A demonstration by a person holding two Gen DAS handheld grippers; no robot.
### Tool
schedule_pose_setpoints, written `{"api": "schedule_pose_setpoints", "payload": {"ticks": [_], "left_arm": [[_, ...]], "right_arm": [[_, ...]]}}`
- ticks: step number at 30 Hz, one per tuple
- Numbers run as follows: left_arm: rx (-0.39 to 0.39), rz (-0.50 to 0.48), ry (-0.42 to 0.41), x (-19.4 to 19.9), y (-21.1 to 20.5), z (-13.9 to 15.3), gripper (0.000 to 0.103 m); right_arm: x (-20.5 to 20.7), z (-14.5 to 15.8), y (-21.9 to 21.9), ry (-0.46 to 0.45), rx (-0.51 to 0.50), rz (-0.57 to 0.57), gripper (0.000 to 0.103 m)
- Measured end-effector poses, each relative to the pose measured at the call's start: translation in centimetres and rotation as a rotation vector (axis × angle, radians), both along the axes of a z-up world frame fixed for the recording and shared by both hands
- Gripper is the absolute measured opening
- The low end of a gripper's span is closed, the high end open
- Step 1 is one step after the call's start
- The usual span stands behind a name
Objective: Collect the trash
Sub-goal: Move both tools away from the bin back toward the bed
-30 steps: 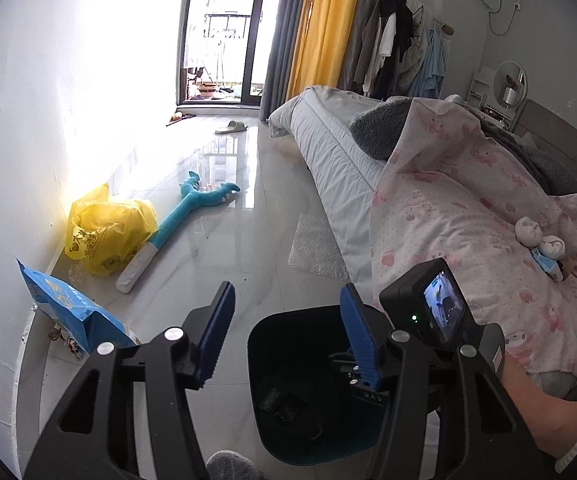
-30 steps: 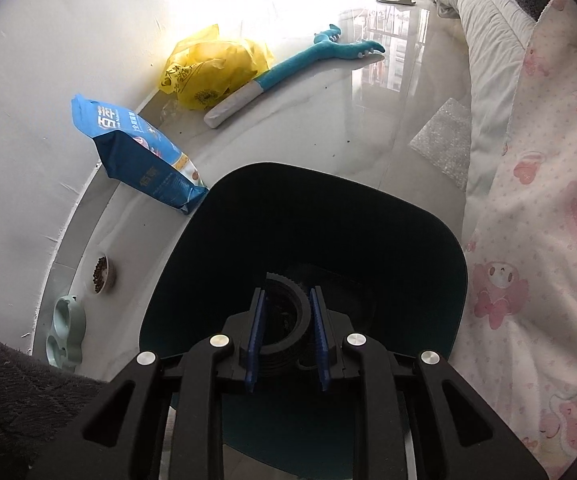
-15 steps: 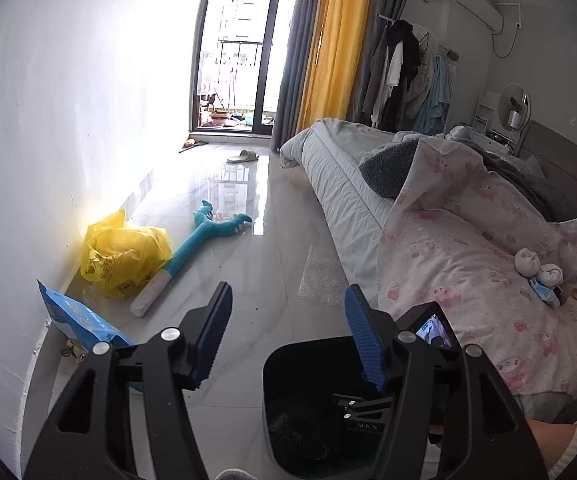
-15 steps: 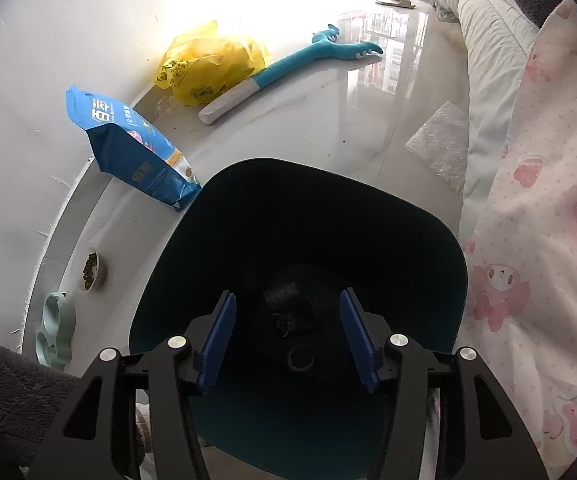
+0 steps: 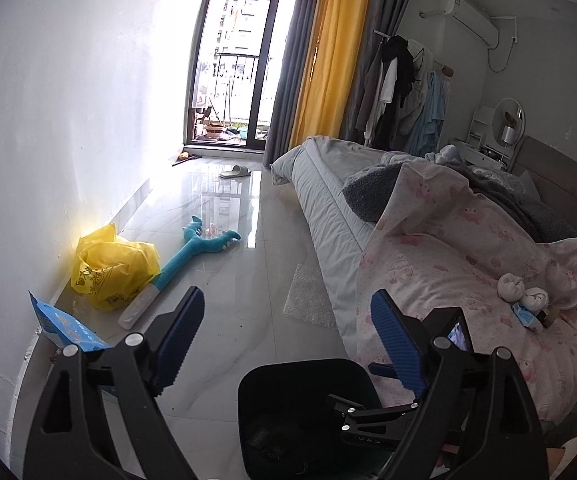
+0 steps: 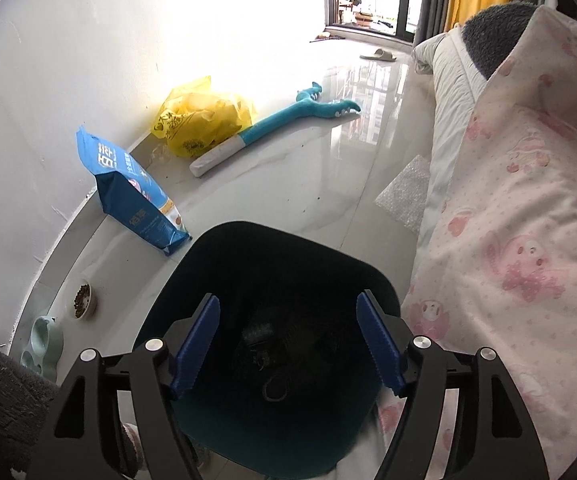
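Bedroom in a lived-in home.
A bed (image 5: 328, 216) with a pink printed quilt (image 5: 448, 248) runs along a glossy tiled floor (image 5: 240, 312); clothes hang on a rack (image 5: 400, 92) beside yellow curtains (image 5: 328, 52) and a balcony door (image 5: 240, 60). A slipper (image 5: 235, 171), a plush toy (image 5: 192, 256) and pet-food bowls (image 6: 82, 300) lie on the floor.

Left view looks level down the room; right view looks steeply into the bin (image 6: 288, 256); both share it.
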State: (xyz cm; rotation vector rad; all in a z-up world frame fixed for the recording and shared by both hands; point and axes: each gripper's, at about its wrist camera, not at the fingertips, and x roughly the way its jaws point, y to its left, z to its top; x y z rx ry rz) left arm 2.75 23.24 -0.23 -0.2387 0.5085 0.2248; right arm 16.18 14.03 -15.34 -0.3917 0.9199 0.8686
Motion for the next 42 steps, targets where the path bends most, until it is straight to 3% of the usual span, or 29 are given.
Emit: {"api": "schedule_pose_setpoints", "payload": {"ticks": [18,42], "left_arm": [[-0.05,-0.092,0.003,3.9,-5.3,0.7,0.09],[-0.045,-0.244,0.092,9.6,-14.9,-1.9,0.09]], "right_arm": [[2.1,6.8,-8.5,-0.147,0.152,-0.07,0.081],[6.8,10.4,-23.0,-0.233,0.186,-0.277,0.081]]}}
